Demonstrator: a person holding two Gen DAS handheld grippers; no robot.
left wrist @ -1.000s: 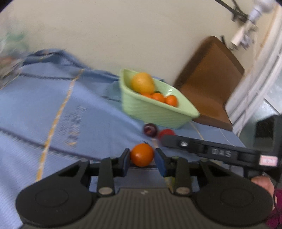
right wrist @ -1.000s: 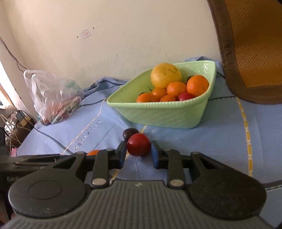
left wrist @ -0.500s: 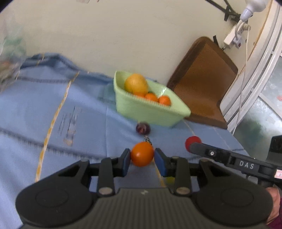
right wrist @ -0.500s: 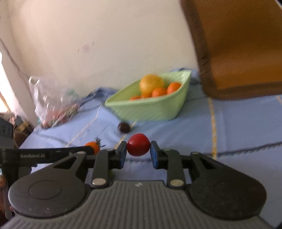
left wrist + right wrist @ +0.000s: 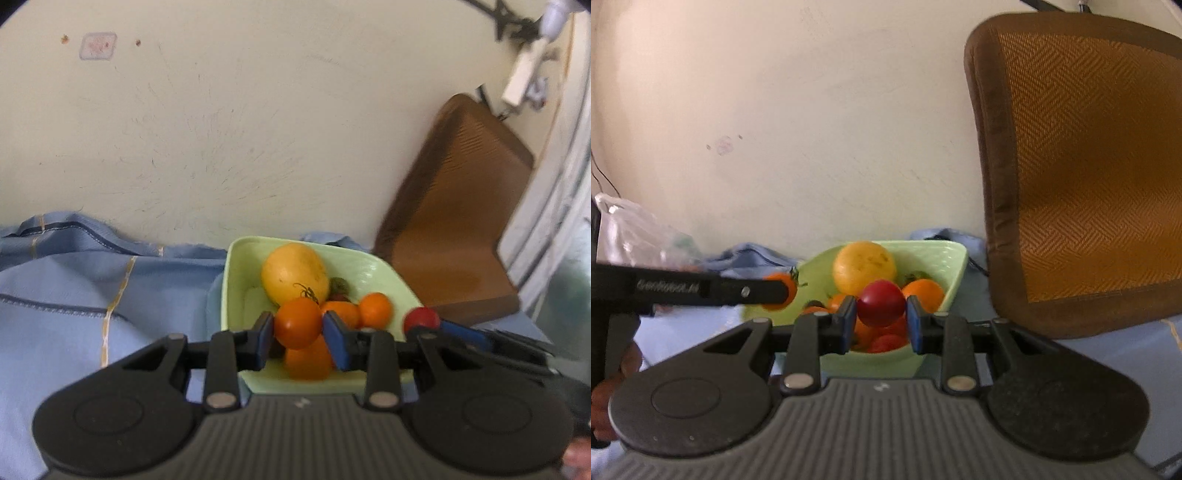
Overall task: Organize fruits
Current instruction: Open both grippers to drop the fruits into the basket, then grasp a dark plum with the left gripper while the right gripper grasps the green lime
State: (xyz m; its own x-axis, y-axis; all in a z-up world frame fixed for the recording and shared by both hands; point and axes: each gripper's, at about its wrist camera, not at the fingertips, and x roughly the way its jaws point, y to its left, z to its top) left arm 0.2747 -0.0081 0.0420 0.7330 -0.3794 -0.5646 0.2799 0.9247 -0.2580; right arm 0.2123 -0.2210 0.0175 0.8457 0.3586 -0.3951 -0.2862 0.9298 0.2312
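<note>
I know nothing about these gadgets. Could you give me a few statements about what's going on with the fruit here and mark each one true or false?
1. The left gripper is shut on an orange tomato. True.
2. The right gripper is empty. False: it is shut on a red tomato.
3. The green bowl already holds a large yellow fruit. True.
4. The bowl stands on a bare wooden table. False: it stands on a blue cloth.
5. A brown chair stands beside the bowl. True.
6. Both grippers are far from the bowl. False: both hold their tomatoes right at it.
</note>
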